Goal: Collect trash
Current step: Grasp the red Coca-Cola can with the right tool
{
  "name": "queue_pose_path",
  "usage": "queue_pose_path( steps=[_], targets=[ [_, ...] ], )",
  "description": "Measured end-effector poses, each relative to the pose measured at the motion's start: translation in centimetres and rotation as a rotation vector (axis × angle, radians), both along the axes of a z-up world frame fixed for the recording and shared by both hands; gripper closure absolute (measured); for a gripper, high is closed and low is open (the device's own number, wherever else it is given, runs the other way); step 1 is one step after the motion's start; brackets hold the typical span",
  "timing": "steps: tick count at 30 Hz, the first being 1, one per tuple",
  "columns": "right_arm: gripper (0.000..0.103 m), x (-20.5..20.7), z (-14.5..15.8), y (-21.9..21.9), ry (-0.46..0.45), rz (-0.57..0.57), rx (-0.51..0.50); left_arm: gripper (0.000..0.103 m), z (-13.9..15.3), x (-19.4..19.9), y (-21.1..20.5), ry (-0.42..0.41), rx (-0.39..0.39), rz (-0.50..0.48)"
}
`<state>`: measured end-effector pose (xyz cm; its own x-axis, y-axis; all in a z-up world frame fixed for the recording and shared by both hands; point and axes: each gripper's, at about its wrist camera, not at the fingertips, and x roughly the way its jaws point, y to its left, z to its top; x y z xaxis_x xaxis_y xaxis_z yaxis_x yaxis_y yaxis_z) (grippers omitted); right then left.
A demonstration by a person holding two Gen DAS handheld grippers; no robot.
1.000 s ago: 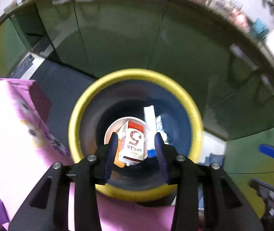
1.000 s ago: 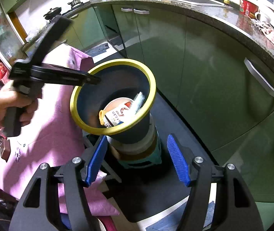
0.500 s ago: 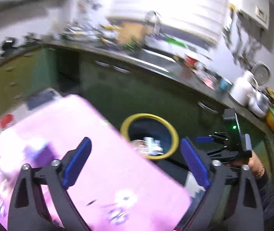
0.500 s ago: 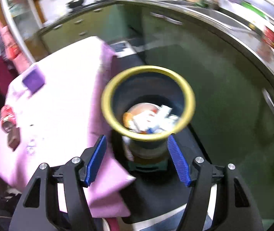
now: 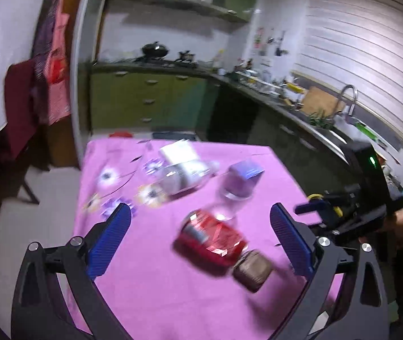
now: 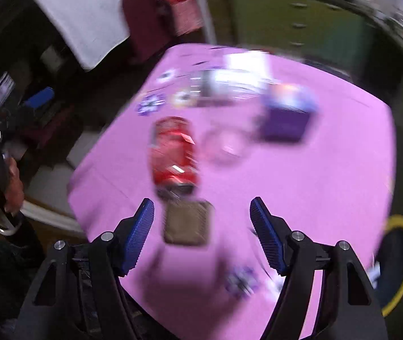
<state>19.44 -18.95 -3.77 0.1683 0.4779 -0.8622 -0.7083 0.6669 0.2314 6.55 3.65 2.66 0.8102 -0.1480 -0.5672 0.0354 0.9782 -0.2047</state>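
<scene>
My left tongs (image 5: pixel 200 238) stand wide apart with nothing between the blue pads; their jaws have just been opening, and they are released. My right tongs (image 6: pixel 202 236) are also released, pads apart and gripping nothing, their jaws having just opened a little further.

Both views look down on the surface (image 5: pixel 150 283), which is covered by a pink cloth with flower prints. Both pictures are blurred by motion, so fine detail cannot be read.

Trash on the surface: a red crinkled wrapper (image 5: pixel 211 236) lies near the middle. A small brown packet (image 5: pixel 252 267) lies just beside its near end; whether the two touch I cannot tell. In the right wrist view the brown packet (image 6: pixel 187 223) sits between the lines of my two right pads but below them, not gripped, with the red wrapper (image 6: pixel 173 153) just beyond it.

Farther across the surface stands a purple box (image 5: pixel 245 171), with a clear glass (image 5: pixel 231 195) just in front of it. A clear plastic bottle (image 5: pixel 184 175) lies on its side to the left of the box, and a white paper item (image 5: pixel 177 150) lies behind the bottle.

The bin with the yellow rim (image 6: pixel 400 260) shows at the right edge of the right wrist view, beside the surface and lower than it, with pale scraps inside.

In the left wrist view my right hand (image 5: pixel 402 226) holds its tool beyond the right edge of the surface. Green kitchen cabinets (image 5: pixel 144 102) run along the back.
</scene>
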Motion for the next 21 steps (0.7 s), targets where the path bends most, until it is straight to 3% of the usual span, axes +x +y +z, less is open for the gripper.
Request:
queue_pose_path(
  steps=[8,21],
  targets=[
    [0.024,3.1,-4.0,11.8,0.048,0.157,-0.180,0.009,-2.3,-1.2,3.1,0.052,-0.022,0.037],
    [0.021,4.8,-9.5,14.7,0.060,0.174,-0.368,0.009,-3.9,-0.8,4.0,0.086,-0.062,0.019]
  ],
)
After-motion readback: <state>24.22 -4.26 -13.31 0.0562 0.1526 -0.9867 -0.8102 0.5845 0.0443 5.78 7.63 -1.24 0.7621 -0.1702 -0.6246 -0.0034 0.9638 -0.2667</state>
